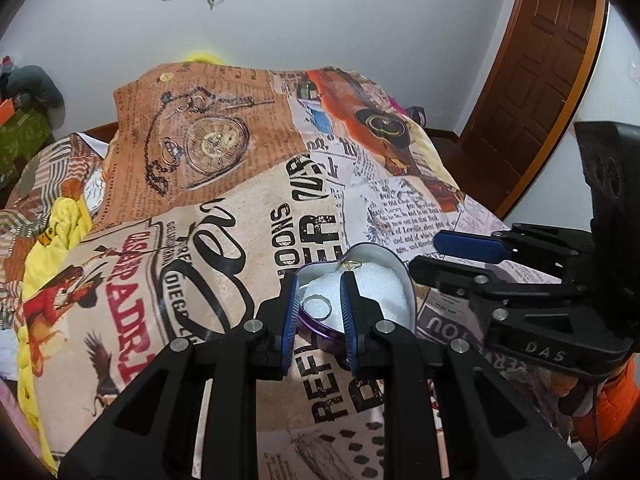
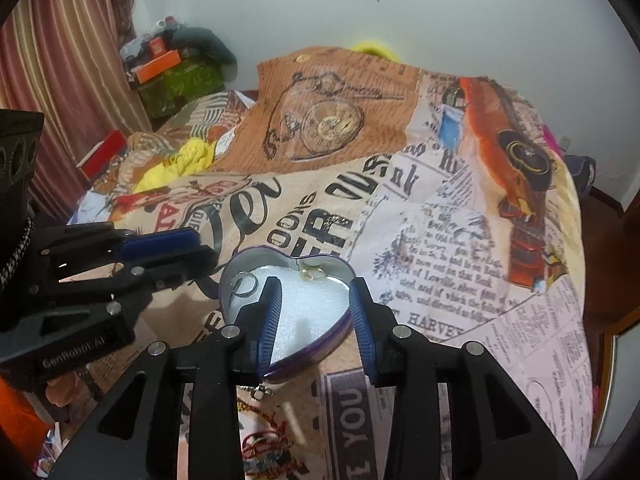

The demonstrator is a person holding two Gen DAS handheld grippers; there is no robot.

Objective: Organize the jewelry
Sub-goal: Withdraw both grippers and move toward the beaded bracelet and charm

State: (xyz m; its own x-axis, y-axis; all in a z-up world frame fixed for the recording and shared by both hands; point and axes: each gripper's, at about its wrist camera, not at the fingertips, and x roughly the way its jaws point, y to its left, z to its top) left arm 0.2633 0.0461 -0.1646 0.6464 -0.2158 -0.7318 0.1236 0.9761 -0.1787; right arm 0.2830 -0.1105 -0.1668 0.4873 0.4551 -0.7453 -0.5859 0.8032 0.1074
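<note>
Down at the lower centre of both views sits the heart-shaped tin point(image 1: 404, 280), purple outside and silvery inside, lying open on a bed under a blanket point(image 1: 224, 208) printed with newspaper text, a pocket watch and an orange car. White foam padding point(image 2: 308, 304) lines its floor.

Seen from the left wrist camera, the left gripper point(image 1: 319, 312) has its blue-padded fingers point(image 1: 289, 312) parted by a moderate gap and straddling the tin's near left rim. A silver ring point(image 1: 317, 306) lies on the foam in the gap between them, touching neither pad as far as can be told. A small gold piece point(image 1: 353, 264) rests at the tin's far notch.

From the right wrist camera, the right gripper point(image 2: 316, 316) stands wide: one finger over the foam near the middle of the tin, the other just outside its right wall. It holds nothing. Here the silver ring point(image 2: 249, 283) shows in the tin's left lobe and the gold piece point(image 2: 314, 274) at the upper notch.

Each camera catches the other gripper at its frame edge, beside the tin. A strand of red and pale beads point(image 2: 264, 440) lies on the blanket at the bottom of the right view, just in front of the tin. Yellow cloth point(image 2: 180, 164) is bunched at upper left.
</note>
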